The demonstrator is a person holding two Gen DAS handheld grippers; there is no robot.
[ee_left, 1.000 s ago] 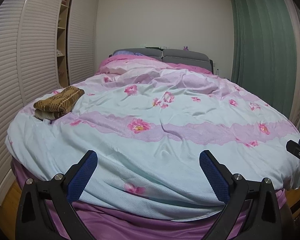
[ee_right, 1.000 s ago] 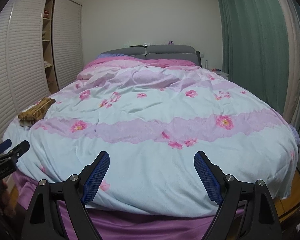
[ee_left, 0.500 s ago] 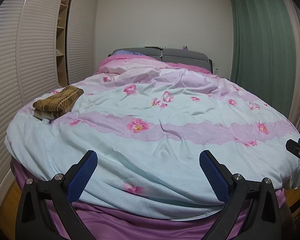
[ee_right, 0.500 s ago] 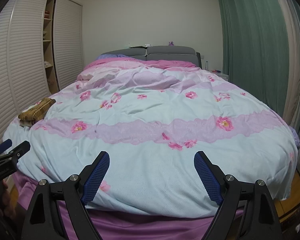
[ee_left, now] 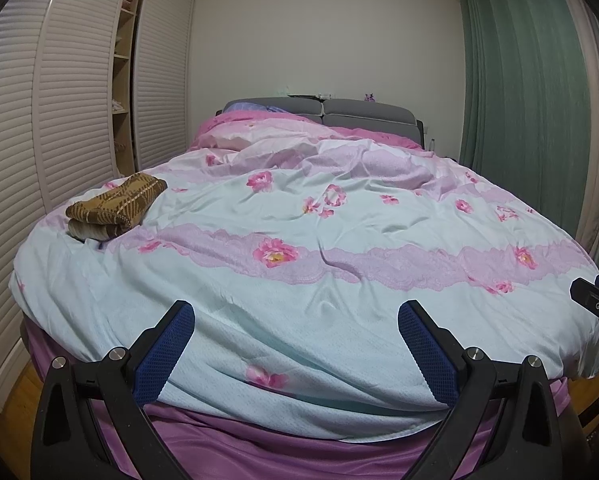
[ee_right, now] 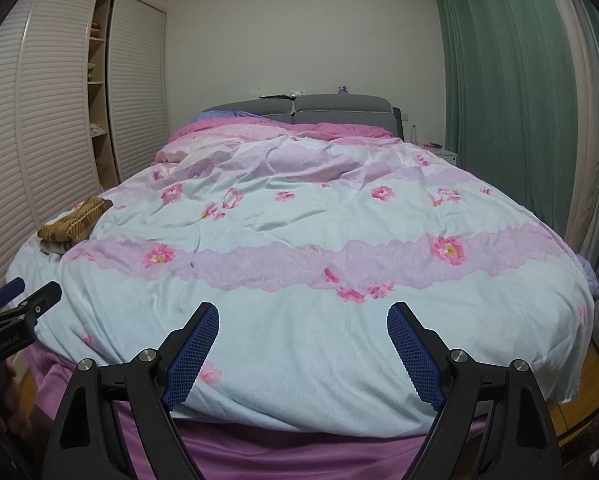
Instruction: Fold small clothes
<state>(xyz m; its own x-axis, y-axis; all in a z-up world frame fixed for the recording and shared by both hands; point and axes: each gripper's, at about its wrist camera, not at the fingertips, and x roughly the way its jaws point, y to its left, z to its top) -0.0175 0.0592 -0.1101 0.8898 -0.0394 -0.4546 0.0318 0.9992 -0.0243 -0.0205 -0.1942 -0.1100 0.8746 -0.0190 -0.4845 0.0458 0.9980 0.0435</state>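
Floral duvet (ee_left: 299, 240) on bed, louvred wardrobe (ee_left: 71, 92) left, green curtains (ee_left: 523, 92) right, folded brown clothes (ee_left: 117, 205) far-left (long axis running near-to-far), 2 grippers, left gripper (ee_left: 295, 344) and right gripper (ee_right: 303, 344), spread, holding nothing.

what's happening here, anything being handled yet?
Not yet. Both grippers are open and empty at the foot of the bed: left gripper, right gripper. The only clothing in sight is a brown patterned stack, folded, at the floral duvet's left edge, out of either gripper's grasp.
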